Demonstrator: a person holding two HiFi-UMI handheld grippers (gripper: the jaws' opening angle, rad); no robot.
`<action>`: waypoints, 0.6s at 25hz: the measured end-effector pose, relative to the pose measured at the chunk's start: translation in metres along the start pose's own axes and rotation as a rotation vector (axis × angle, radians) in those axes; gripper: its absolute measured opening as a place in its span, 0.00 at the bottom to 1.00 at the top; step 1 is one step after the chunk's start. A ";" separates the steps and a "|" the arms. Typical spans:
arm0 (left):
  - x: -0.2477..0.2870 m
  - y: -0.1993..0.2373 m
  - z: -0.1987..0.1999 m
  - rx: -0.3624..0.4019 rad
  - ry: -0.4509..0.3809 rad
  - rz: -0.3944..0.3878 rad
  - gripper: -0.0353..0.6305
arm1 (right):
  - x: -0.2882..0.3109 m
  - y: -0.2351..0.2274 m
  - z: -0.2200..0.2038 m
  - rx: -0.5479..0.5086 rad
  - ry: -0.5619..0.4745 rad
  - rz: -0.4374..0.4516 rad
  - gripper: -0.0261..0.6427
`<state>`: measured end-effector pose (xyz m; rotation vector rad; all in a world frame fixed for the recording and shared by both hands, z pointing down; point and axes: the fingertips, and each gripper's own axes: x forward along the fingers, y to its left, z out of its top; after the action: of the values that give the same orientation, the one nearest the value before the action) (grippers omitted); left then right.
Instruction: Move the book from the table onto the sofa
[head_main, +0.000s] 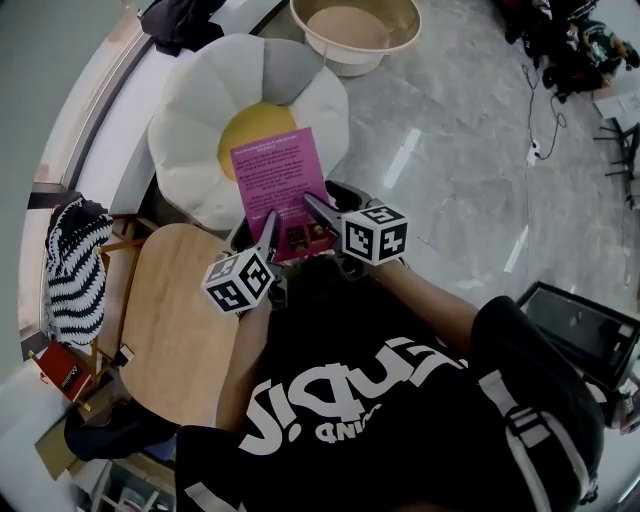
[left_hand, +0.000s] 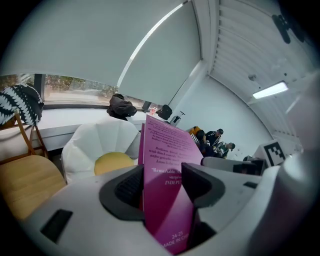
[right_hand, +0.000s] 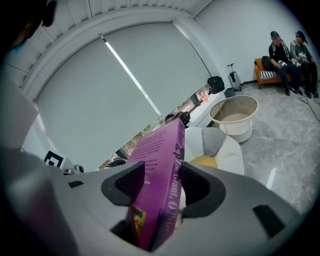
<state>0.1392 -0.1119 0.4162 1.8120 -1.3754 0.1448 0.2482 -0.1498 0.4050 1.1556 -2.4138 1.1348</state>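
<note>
Left claw (head_main: 268, 226) and right claw (head_main: 318, 210) are both clamped on the near end of the magenta book (head_main: 278, 178). The book is held off any surface, text cover up, over the white flower-shaped cushion (head_main: 190, 130). A wooden seat (head_main: 175, 320) sits beside it.

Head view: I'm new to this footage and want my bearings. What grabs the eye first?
A bright magenta book sits at the centre, clamped between the left gripper and the right gripper. It is held over a flower-shaped seat, white with a yellow middle, at the upper left.
</note>
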 end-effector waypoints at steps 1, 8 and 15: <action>0.001 0.001 0.002 0.000 0.000 0.005 0.41 | 0.002 0.000 0.002 0.003 0.001 0.005 0.37; 0.009 0.011 0.015 0.009 -0.001 0.028 0.41 | 0.020 0.000 0.009 0.013 -0.002 0.016 0.37; 0.032 0.026 0.031 -0.001 0.015 0.020 0.41 | 0.047 -0.008 0.023 0.019 0.002 -0.003 0.37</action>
<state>0.1182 -0.1576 0.4274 1.7933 -1.3829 0.1683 0.2263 -0.1957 0.4177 1.1625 -2.4044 1.1597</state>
